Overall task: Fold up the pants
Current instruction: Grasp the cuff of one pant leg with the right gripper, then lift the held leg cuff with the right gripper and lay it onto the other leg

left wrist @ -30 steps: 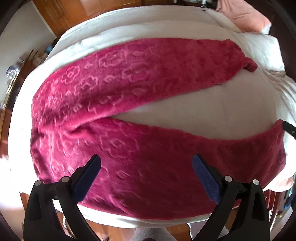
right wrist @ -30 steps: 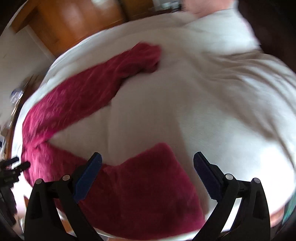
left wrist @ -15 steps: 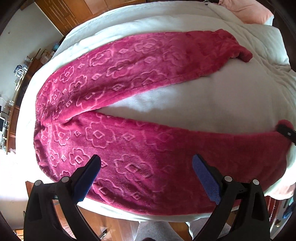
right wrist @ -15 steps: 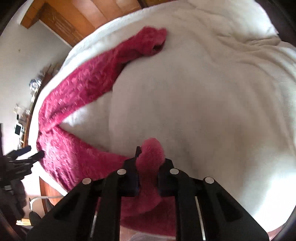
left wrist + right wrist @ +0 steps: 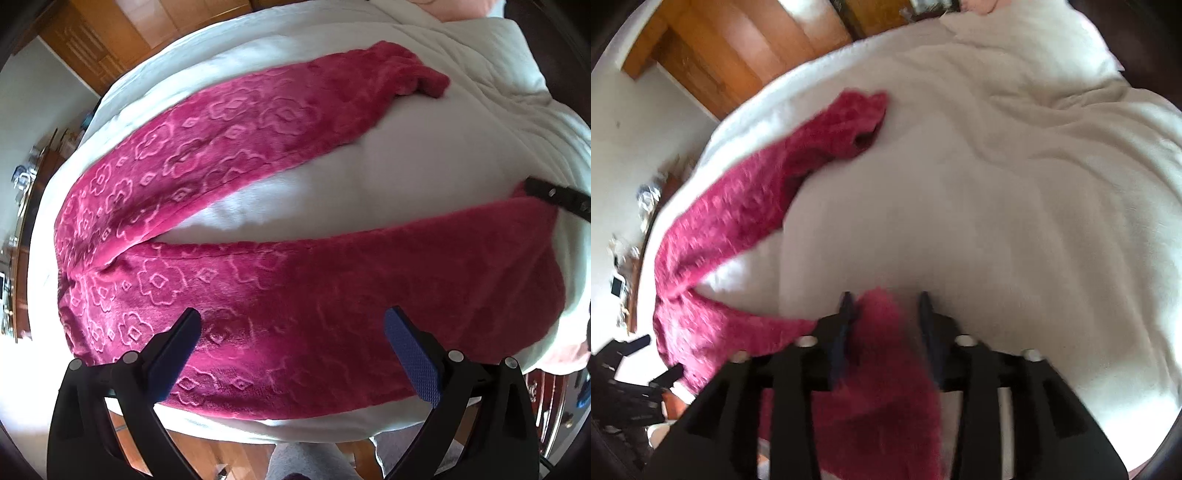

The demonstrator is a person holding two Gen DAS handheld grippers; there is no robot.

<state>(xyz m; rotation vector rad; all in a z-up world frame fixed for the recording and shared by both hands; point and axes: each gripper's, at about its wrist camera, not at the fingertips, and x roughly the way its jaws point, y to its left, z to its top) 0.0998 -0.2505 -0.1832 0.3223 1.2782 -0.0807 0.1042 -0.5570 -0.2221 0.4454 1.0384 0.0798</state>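
White bedding point(image 5: 424, 177) covers a bed backed by wooden cabinetry point(image 5: 738, 48). Magenta fleece pants point(image 5: 295, 295) lie spread on it, waist to the left and both legs running rightward in a V. The left gripper point(image 5: 291, 343) hovers wide open above the near leg. The right gripper point(image 5: 886, 317) has the near leg's cuff between its fingers, now parted wider than half a second ago; the blur hides whether they still pinch.
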